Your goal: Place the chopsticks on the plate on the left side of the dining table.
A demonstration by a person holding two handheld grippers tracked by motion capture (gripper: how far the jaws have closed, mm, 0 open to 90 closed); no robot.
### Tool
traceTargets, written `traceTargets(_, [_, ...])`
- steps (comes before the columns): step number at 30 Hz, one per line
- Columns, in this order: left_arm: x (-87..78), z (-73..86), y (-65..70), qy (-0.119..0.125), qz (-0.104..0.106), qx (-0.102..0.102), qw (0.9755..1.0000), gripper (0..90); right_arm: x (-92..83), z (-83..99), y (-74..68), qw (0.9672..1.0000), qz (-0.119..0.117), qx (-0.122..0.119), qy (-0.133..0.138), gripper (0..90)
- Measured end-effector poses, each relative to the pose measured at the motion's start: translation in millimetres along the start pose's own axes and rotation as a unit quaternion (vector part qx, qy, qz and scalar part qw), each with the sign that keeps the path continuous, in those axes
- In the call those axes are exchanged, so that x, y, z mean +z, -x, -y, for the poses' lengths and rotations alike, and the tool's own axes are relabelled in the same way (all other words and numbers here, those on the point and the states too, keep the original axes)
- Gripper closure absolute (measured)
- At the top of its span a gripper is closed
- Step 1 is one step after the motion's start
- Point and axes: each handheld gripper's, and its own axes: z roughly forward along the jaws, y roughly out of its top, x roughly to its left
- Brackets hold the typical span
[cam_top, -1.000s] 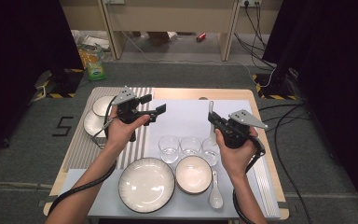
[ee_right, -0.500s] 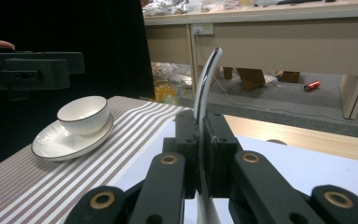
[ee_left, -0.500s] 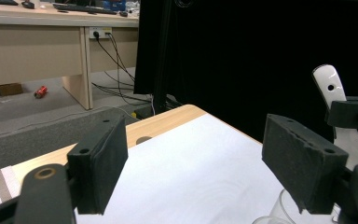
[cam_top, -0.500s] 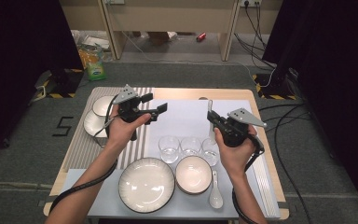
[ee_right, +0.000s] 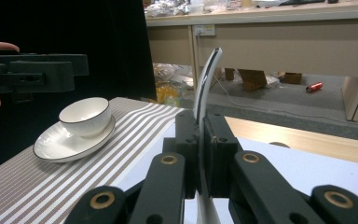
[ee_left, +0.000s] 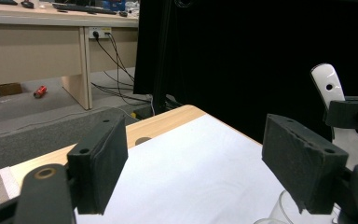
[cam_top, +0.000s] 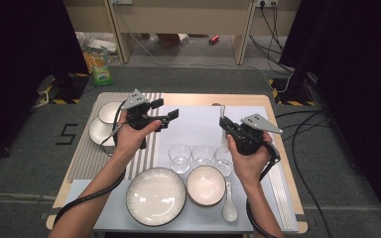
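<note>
My right gripper [cam_top: 226, 128] is shut on a white ceramic spoon [cam_top: 222, 116], whose handle stands up between the pads; in the right gripper view the spoon [ee_right: 208, 77] curves up out of the closed gripper [ee_right: 204, 140]. My left gripper [cam_top: 166, 110] hovers open over the pale mat [cam_top: 198, 124], nothing between its pads [ee_left: 100, 163]. In the left gripper view the spoon [ee_left: 326, 86] and the right gripper [ee_left: 354, 114] show at the right.
Three clear glasses [cam_top: 180, 157] stand in a row mid-table. In front lie a large white plate [cam_top: 155, 196], a smaller bowl [cam_top: 206, 185] and a second spoon [cam_top: 228, 203]. A bowl [cam_top: 108, 113] on a saucer [cam_top: 98, 134] rests on the striped mat [cam_top: 92, 158] at the left.
</note>
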Motion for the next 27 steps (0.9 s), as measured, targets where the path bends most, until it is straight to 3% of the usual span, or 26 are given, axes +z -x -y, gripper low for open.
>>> traceTargets(27, [4.7, -2.6, 3.6, -0.002, 0.005, 0.003, 1.0000, 21.7, 5.0, -2.2, -3.3, 1.0000, -0.004, 0.003, 0.000, 85.9])
